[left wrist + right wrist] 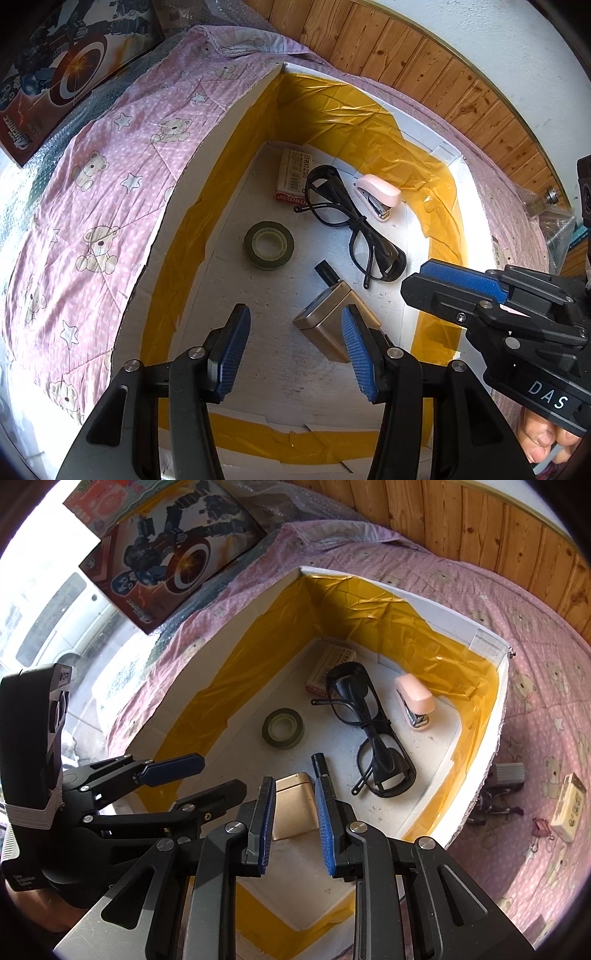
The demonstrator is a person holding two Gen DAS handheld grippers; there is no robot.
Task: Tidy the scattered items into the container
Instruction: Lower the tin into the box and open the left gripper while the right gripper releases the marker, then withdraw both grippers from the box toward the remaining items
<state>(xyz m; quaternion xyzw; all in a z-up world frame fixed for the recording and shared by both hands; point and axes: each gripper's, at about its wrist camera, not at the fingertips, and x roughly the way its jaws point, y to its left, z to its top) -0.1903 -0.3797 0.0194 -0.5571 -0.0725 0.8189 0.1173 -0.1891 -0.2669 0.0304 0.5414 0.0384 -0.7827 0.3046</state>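
Observation:
A white foam box point(207, 155) point(424, 598) lined with yellow tape sits on a pink bear-print bedspread point(110, 166). Inside lie a gold tin point(325, 325) point(295, 805), a black marker point(325, 271) point(318, 764), black glasses point(354, 225) point(369, 738), a pink stapler point(378, 195) point(415, 698), a tape roll point(269, 245) point(283, 728) and a staples box point(293, 175) point(327, 662). My left gripper point(295, 350) point(221, 773) hangs open above the box's near end. My right gripper point(297, 827) point(413, 280) hovers over the tin, open with a narrow gap and holding nothing.
Outside the box on the bedspread lie a cream packet point(569, 805), a pink binder clip point(543, 827) and a grey object with dark cords point(509, 775). A toy box with a shield picture point(62, 70) point(173, 561) rests at the far left. Wood panelling point(406, 62) runs behind.

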